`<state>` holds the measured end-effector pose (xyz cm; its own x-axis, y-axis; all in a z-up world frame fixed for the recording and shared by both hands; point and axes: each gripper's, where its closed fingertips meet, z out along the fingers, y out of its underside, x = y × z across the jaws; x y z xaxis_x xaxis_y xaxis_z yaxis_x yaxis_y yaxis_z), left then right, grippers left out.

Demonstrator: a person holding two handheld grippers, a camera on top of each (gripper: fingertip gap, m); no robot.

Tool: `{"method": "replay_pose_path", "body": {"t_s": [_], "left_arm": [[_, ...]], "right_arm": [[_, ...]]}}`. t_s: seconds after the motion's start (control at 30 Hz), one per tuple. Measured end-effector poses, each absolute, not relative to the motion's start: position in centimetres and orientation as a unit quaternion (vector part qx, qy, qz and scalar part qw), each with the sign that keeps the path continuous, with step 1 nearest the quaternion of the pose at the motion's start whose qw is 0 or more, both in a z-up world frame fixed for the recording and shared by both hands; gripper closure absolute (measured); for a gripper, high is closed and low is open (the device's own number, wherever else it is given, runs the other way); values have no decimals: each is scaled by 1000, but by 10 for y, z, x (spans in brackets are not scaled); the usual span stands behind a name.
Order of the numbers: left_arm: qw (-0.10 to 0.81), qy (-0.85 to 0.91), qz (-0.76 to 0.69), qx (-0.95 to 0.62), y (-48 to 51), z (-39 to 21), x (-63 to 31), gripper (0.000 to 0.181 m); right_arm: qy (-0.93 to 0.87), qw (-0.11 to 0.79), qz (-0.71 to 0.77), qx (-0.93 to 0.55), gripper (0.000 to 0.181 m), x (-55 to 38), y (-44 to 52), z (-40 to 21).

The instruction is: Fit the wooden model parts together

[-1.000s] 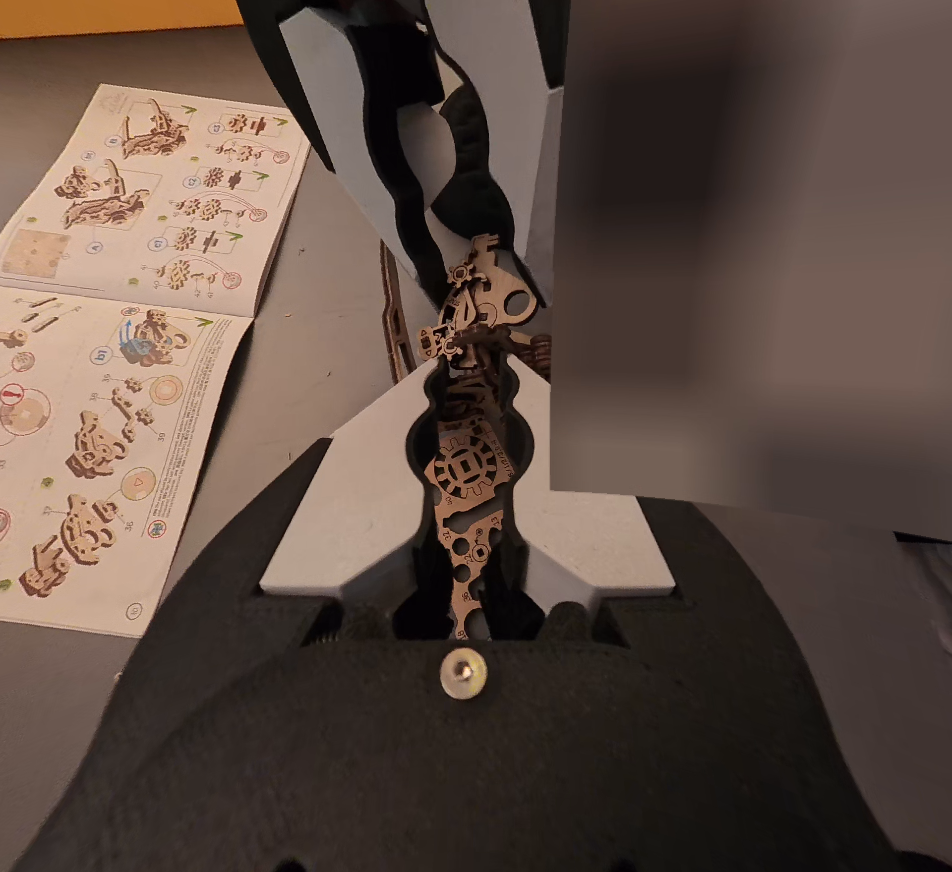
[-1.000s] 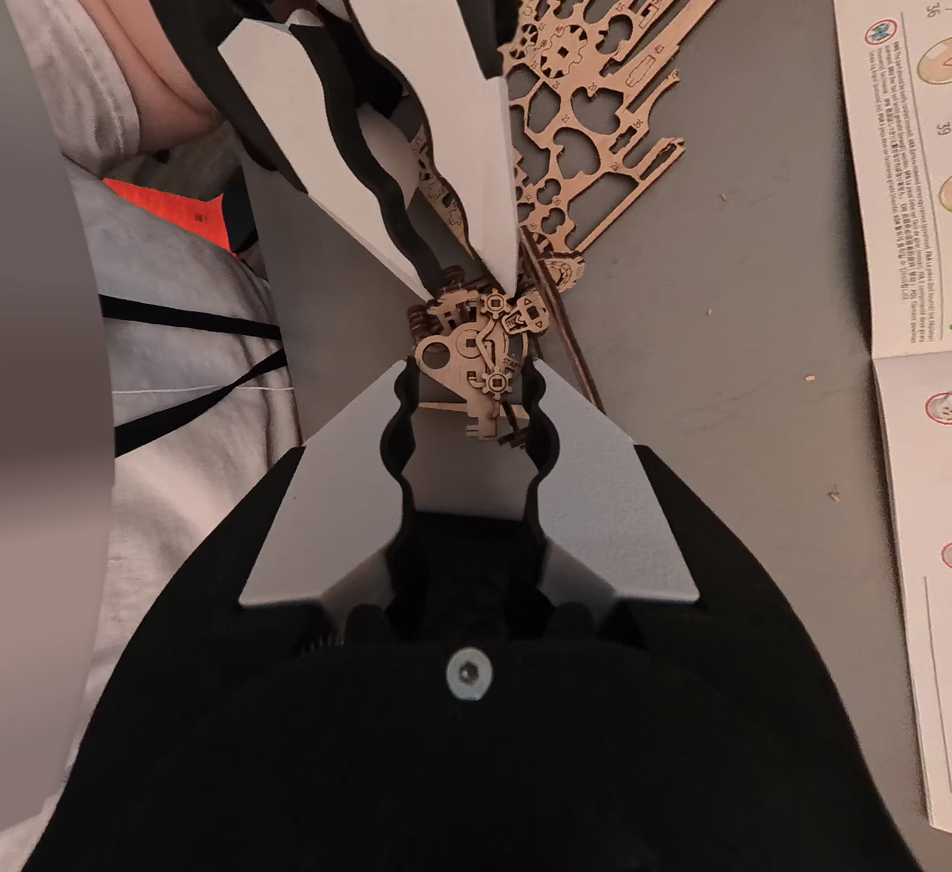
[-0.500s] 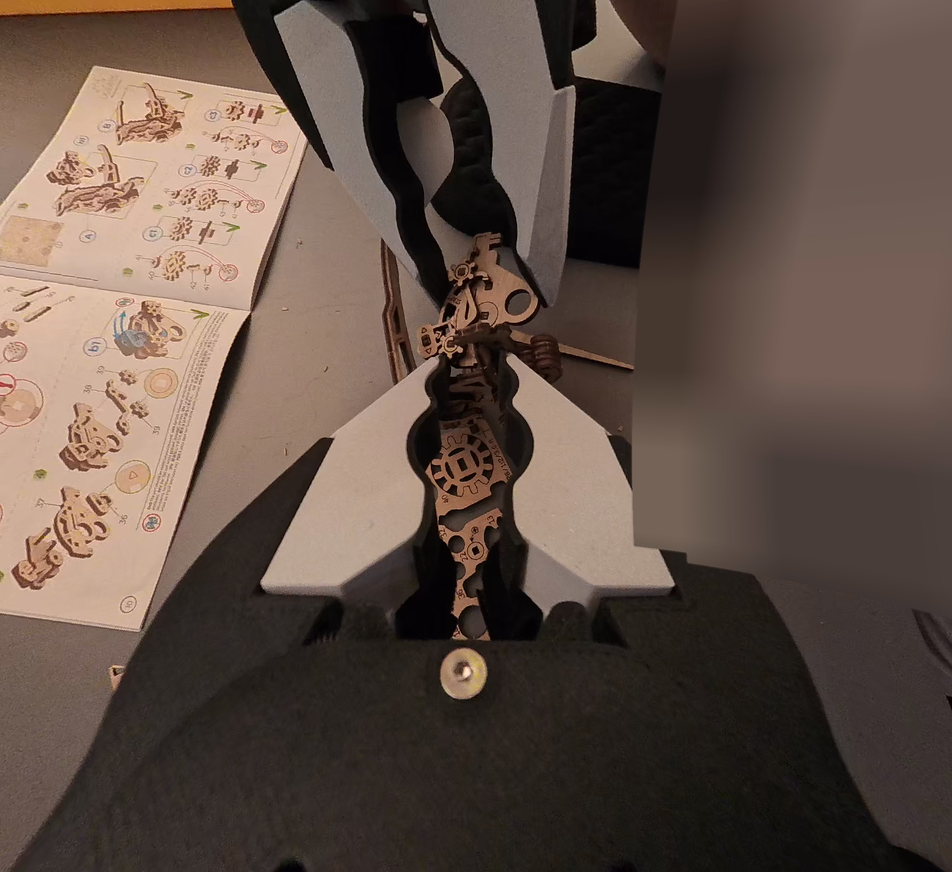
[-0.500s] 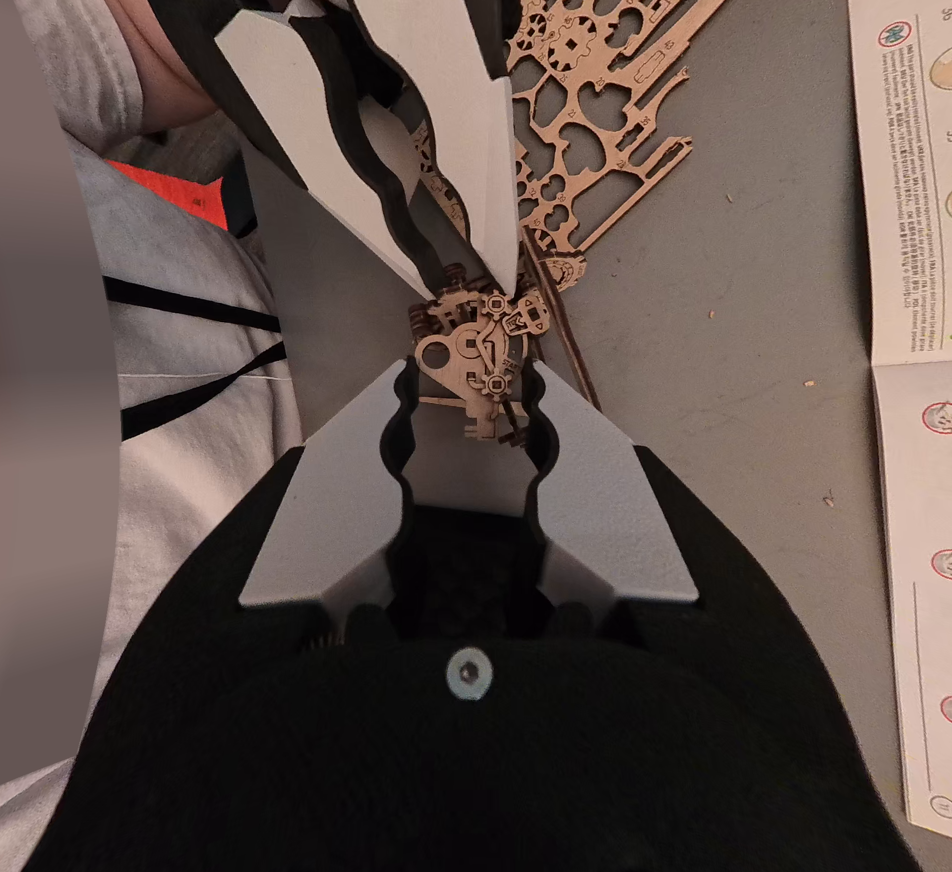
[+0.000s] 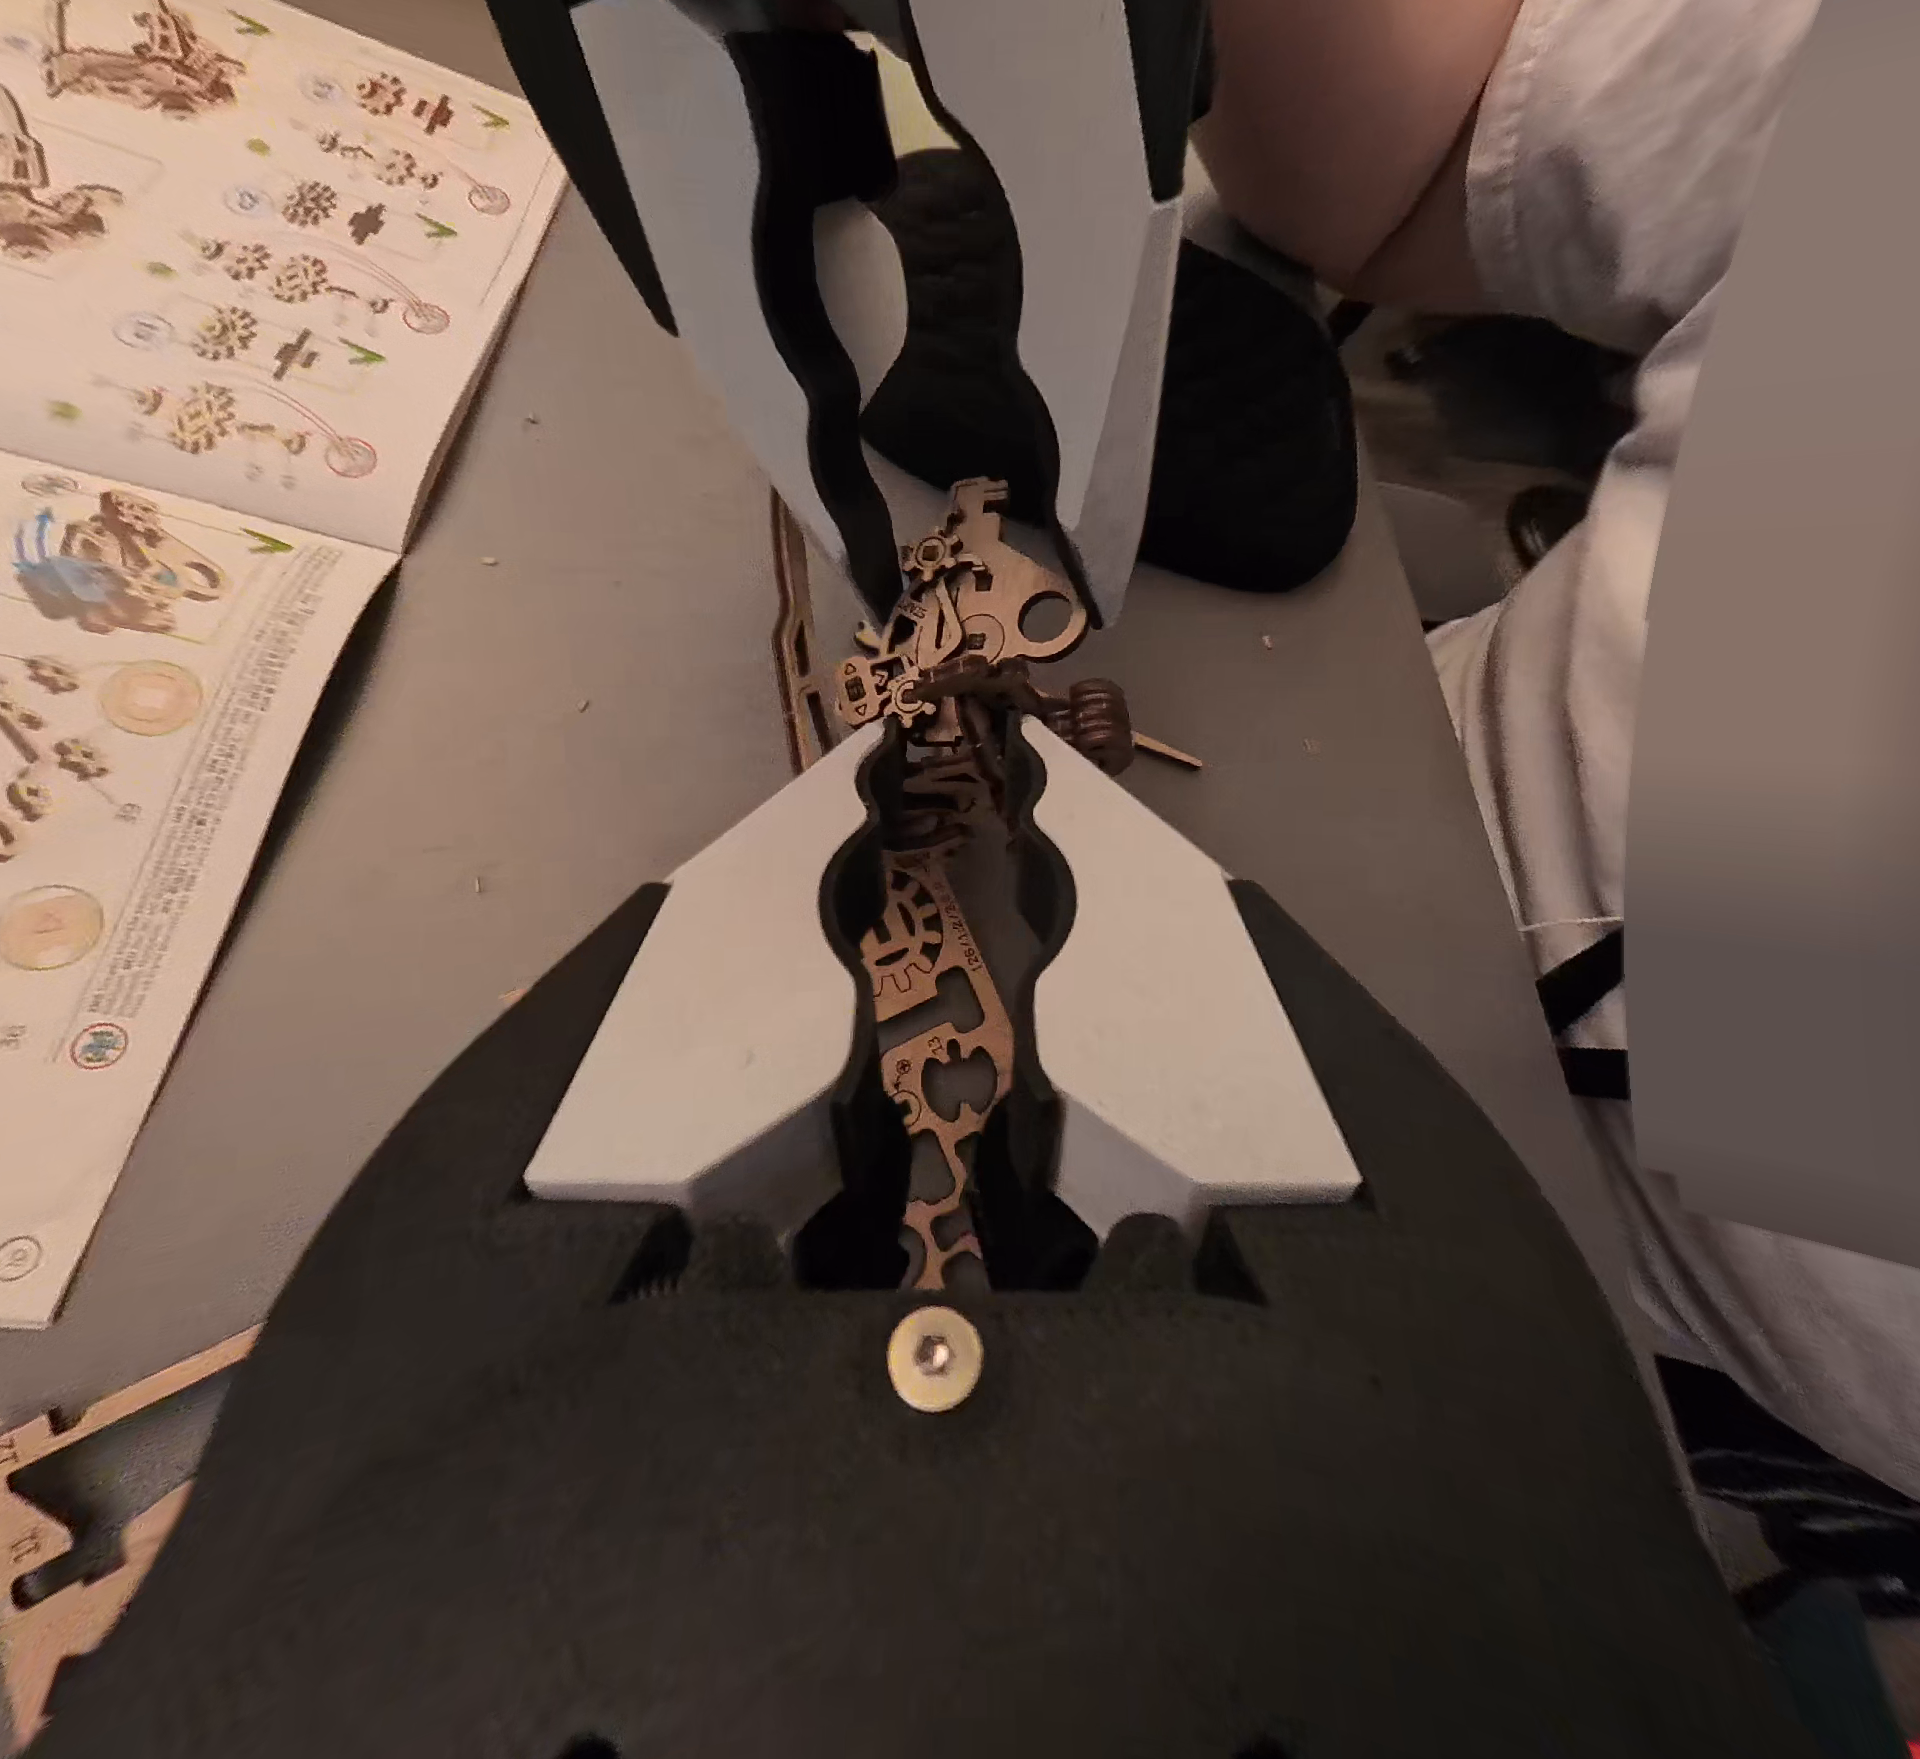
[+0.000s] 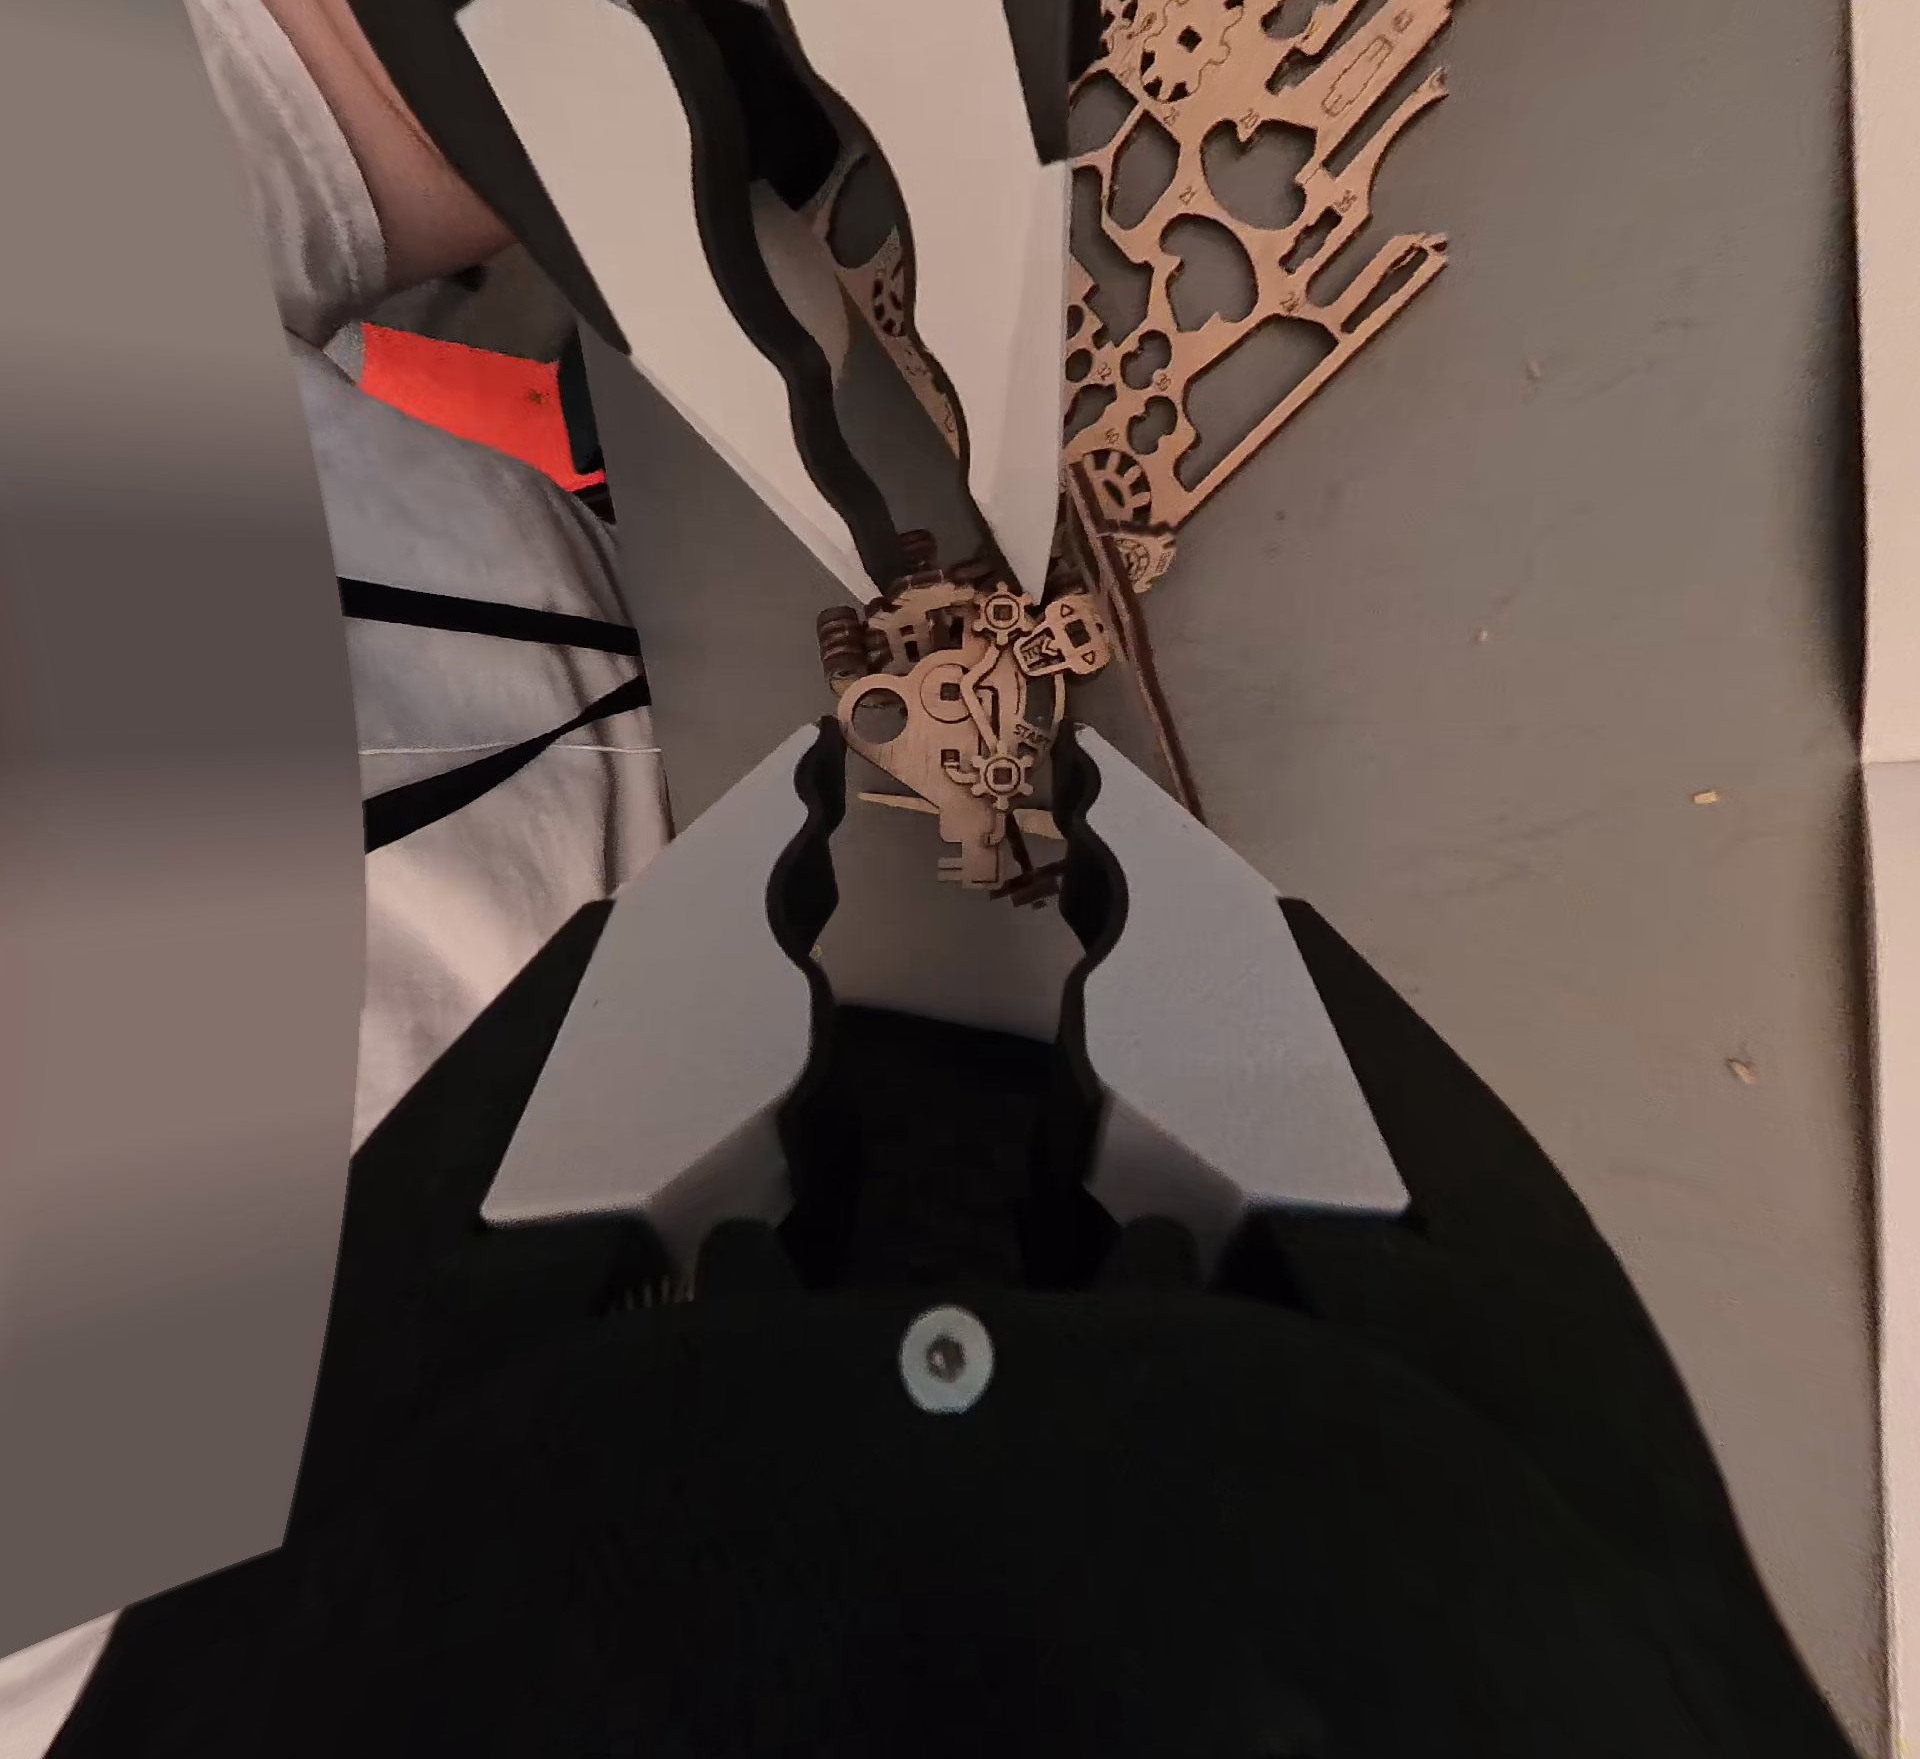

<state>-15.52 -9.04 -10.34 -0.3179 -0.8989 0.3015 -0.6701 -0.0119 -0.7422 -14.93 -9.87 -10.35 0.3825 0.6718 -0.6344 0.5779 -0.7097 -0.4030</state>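
Small wooden model (image 6: 961, 712) held in mid-air between two grippers, just above a grey table (image 6: 1558, 878).

Thin laser-cut plywood with gears and pegs: likely light, stiff and easily snapped, so best pinched on flat plate edges. The left gripper (image 5: 940, 753) is clamped on its near end; the right gripper (image 6: 951, 764) pinches the opposite plate. Instruction booklet (image 5: 208, 462) and emptied parts sheet (image 6: 1247, 203) lie beside.
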Motion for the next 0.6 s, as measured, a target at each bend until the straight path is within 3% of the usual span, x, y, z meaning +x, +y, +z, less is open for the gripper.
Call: {"method": "replay_pose_path", "body": {"t_s": [0.6], "left_arm": [[135,691,-429,-566,-82,-108,-160,157]], "right_arm": [[-350,15,447,-823,141,-151,-94,-107]]}}
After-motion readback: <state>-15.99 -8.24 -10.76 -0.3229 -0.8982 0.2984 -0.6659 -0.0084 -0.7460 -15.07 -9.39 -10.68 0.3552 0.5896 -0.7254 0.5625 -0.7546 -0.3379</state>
